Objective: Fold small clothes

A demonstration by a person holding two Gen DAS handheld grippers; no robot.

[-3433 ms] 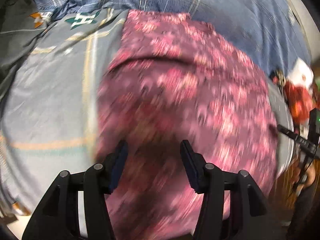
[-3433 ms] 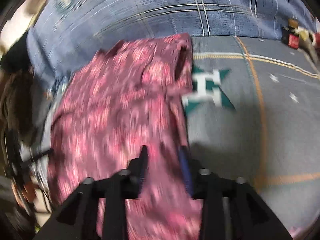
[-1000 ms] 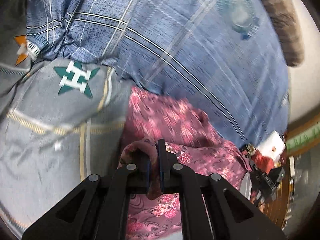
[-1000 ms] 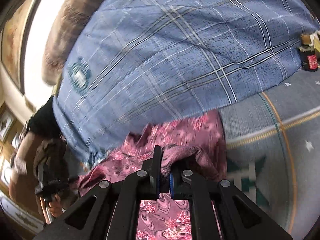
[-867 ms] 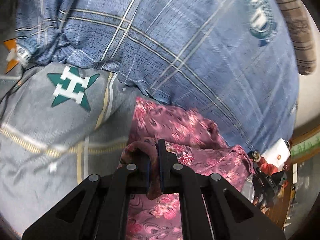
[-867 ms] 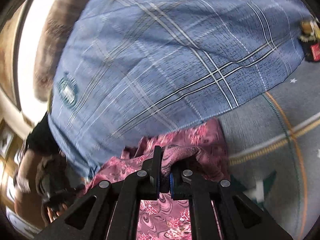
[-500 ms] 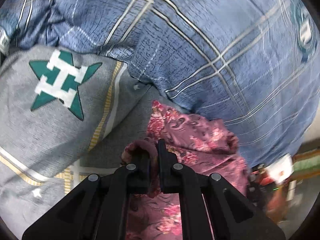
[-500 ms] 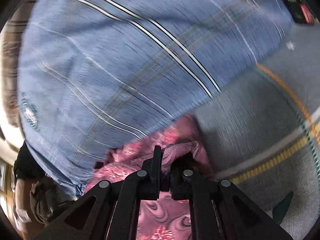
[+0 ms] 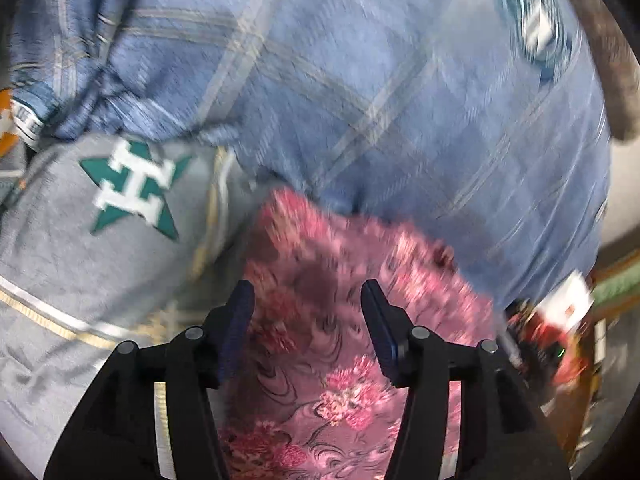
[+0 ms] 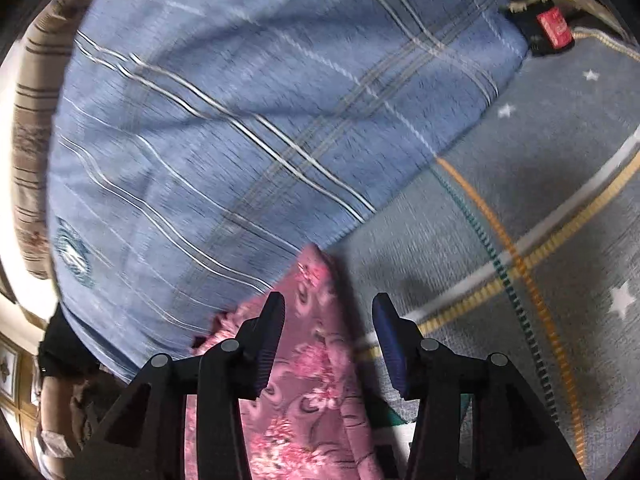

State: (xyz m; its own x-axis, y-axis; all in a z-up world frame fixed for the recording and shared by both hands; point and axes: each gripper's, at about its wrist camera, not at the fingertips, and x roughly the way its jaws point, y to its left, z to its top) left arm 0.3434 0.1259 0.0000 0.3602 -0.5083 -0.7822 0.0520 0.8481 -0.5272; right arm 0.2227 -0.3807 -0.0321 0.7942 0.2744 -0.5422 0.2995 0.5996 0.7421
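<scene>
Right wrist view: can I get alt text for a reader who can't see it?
The right hand-held gripper, jaws apart after just opening, hangs over the edge of a pink floral garment lying on a grey patterned bedspread, nothing pinched between the pads. A blue plaid quilt fills the background, and the picture is slightly blurred.

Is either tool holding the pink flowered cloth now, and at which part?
Nothing is held. The left tool and right tool have just been opening; both stand open over the pink flowered cloth, whose folded edge lies loose on the grey bedsheet.
</scene>
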